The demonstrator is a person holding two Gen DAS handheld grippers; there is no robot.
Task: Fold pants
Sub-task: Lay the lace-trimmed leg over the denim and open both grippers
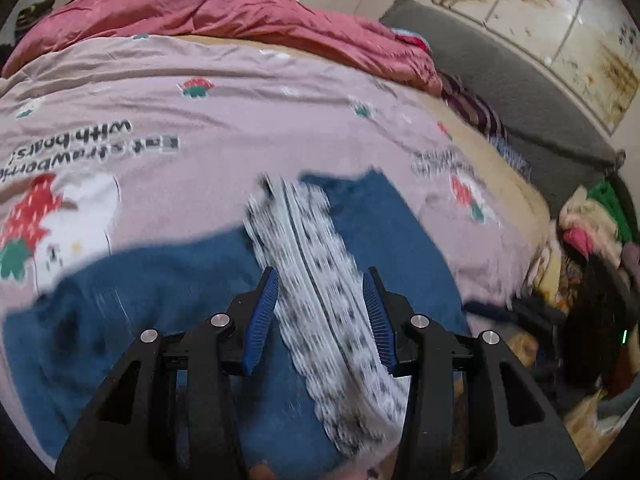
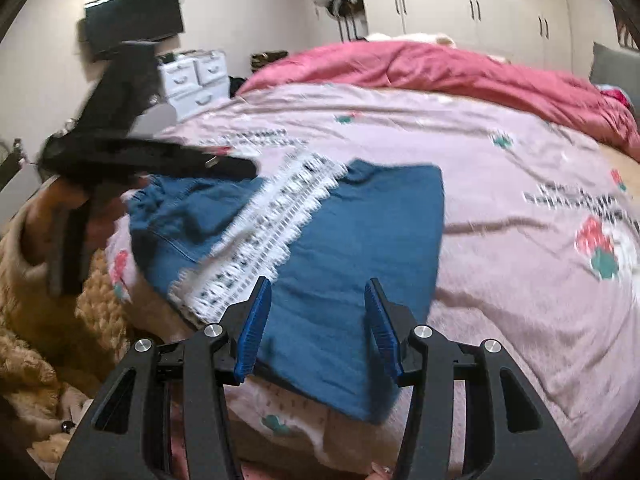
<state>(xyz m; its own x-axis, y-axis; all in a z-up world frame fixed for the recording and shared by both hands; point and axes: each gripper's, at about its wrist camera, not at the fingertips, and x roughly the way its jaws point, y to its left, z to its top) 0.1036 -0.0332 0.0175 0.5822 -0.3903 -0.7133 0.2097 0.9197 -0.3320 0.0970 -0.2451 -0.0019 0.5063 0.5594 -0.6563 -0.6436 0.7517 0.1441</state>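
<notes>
Blue pants (image 1: 160, 280) with a white patterned lace stripe (image 1: 304, 232) lie folded on the pink printed bedsheet (image 1: 240, 112). My left gripper (image 1: 321, 272) hovers open over the stripe, and its blue pads (image 1: 264, 312) touch no cloth. In the right wrist view the pants (image 2: 360, 220) form a rough rectangle near the bed's front edge, with the lace stripe (image 2: 272, 216) running diagonally. My right gripper (image 2: 317, 282) stands open above the pants' near edge with nothing between its fingers. The left gripper (image 2: 244, 168) shows blurred at the pants' left end, held by a hand (image 2: 52, 200).
A red duvet (image 2: 460, 68) is bunched along the far side of the bed. A grey headboard (image 1: 500, 80) and a heap of clothes (image 1: 592, 232) lie to the right. White drawers (image 2: 196, 76), a dark screen (image 2: 132, 20) and wardrobes (image 2: 480, 0) line the walls. Beige fleece (image 2: 40, 320) sits at the left.
</notes>
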